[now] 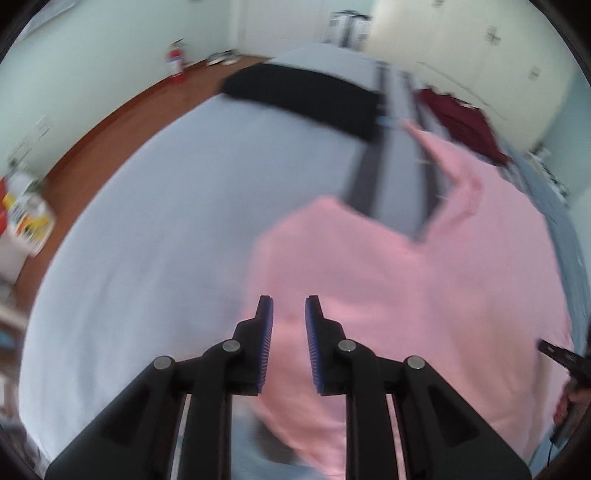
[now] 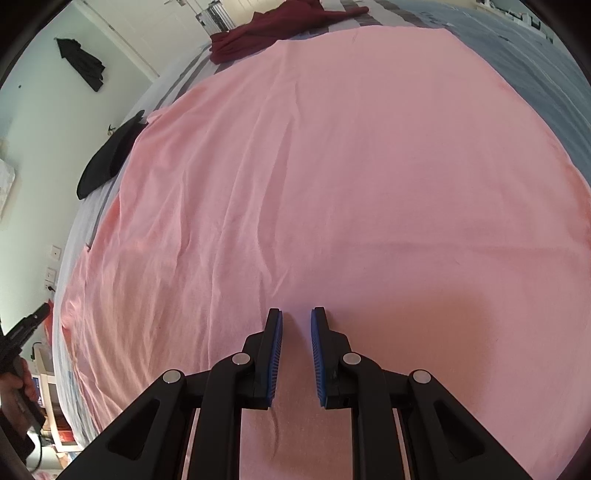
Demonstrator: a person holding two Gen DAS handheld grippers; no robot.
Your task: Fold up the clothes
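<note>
A pink garment point(image 2: 332, 166) lies spread across the bed point(image 1: 147, 221), largely flat in the right wrist view, its far edge lying straight. The right tool point(image 2: 296, 354) hovers low over the near cloth, jaws narrowly parted and empty. The left tool point(image 1: 289, 343), equally narrow and gripping nothing, hangs over the garment's left edge in a blurred frame. A black garment point(image 1: 303, 96) lies folded farther up the bed; a maroon garment point(image 2: 273, 33) sits crumpled, apparently awaiting folding.

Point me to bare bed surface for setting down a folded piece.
Free: the pale sheet left of the pink garment, bordered far by the black garment. Crowded: the right side, with the pink garment spread flat and the maroon garment beyond it.
</note>
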